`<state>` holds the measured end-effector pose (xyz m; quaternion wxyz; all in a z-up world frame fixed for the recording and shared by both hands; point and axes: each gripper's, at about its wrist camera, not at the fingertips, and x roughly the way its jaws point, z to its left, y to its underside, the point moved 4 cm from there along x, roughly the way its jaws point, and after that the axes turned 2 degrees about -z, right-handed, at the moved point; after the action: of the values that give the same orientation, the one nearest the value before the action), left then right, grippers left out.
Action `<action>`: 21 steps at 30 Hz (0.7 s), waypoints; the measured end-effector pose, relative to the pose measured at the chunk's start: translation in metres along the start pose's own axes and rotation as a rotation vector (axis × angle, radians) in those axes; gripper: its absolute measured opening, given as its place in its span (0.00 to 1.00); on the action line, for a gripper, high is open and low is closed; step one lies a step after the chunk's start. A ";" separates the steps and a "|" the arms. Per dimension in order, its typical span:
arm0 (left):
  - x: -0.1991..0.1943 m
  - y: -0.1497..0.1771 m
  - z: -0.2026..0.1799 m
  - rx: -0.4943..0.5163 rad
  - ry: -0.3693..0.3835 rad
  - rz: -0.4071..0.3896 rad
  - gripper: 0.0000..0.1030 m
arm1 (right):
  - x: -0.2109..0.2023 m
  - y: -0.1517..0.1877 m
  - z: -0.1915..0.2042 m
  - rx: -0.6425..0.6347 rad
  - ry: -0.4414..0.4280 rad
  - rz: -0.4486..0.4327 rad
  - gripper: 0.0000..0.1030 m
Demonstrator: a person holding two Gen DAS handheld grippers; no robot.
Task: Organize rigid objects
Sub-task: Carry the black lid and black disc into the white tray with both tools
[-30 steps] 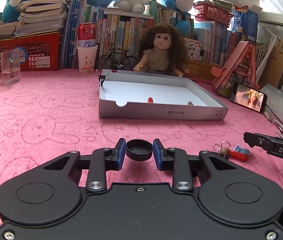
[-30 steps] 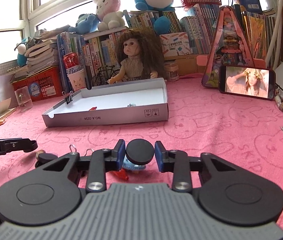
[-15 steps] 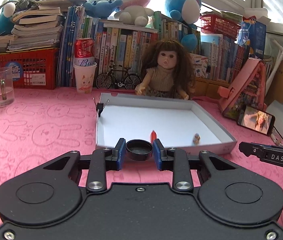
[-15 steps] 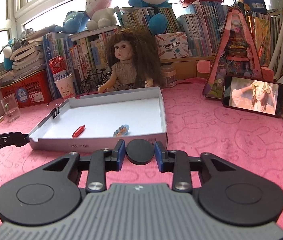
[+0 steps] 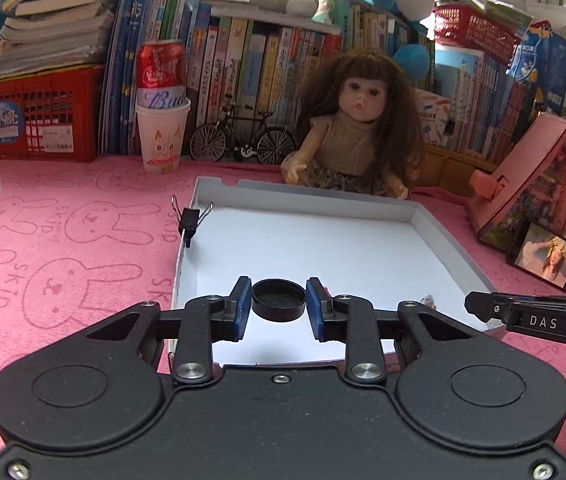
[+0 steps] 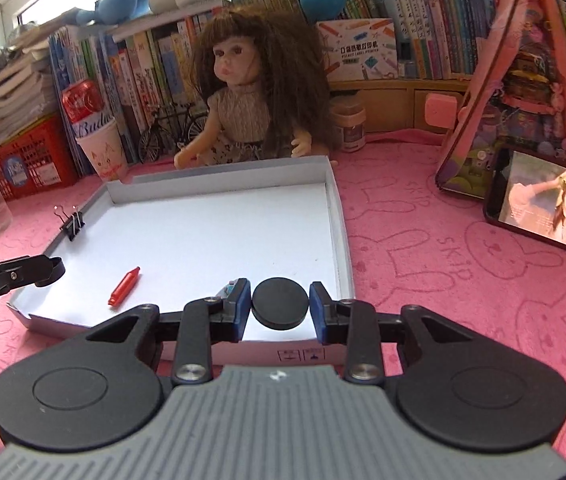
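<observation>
Fingers (image 5: 241, 306) of the left gripper (image 5: 279, 308) are clamped on a shallow black cap (image 5: 279, 300), held open side up, with a blue pad pressed against each side of it. On the right gripper (image 6: 279, 309) the fingers (image 6: 320, 312) are likewise closed on a flat black disc (image 6: 279, 307), which is gripped by its edge and shown with its smooth face tilted toward the camera. Both pieces are carried above the near part of the white cardboard tray (image 5: 435, 236) that lies on the pink rabbit-print cloth (image 5: 63, 248); neither is set down yet, and how high they hang above the tray floor cannot be told. Inside the tray a red crayon-like stick (image 6: 124, 287) is already lying near the left front, and a small pale blue item (image 6: 227, 290) is seen just beside the right gripper's left finger, so part of the sorting is judged to be done. A black binder clip (image 5: 189, 220) is clipped on the tray's left wall. What is left, as far as can be judged, is for the two black pieces to be lowered onto the bare white floor and released, kept apart from the stick and the blue item. Whether more loose things are waiting on the cloth cannot be told, since the near table is hidden by the gripper bodies. Behind the tray a doll (image 6: 243, 92) is seated, and a phone (image 6: 545, 202) is propped at the right.
</observation>
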<state>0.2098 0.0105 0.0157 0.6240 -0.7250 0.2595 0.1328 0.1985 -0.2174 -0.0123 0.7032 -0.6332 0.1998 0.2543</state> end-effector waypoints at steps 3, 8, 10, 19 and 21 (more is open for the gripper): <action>0.014 0.003 0.000 -0.006 -0.018 0.028 0.27 | 0.010 0.002 0.005 -0.030 0.009 0.026 0.36; 0.029 0.007 0.000 -0.006 -0.029 0.051 0.27 | 0.021 0.003 0.009 -0.029 -0.002 0.057 0.36; 0.033 0.008 -0.001 -0.001 -0.030 0.053 0.27 | 0.026 0.002 0.009 -0.020 -0.005 0.067 0.36; 0.043 0.011 -0.005 0.011 -0.031 0.061 0.27 | 0.034 -0.001 0.006 0.008 -0.017 0.070 0.36; 0.045 0.012 -0.007 0.019 -0.028 0.061 0.19 | 0.035 -0.001 0.006 0.006 -0.014 0.067 0.36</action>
<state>0.2398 -0.0069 -0.0160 0.6299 -0.7090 0.2739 0.1596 0.2264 -0.2077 -0.0317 0.6977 -0.6219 0.2168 0.2818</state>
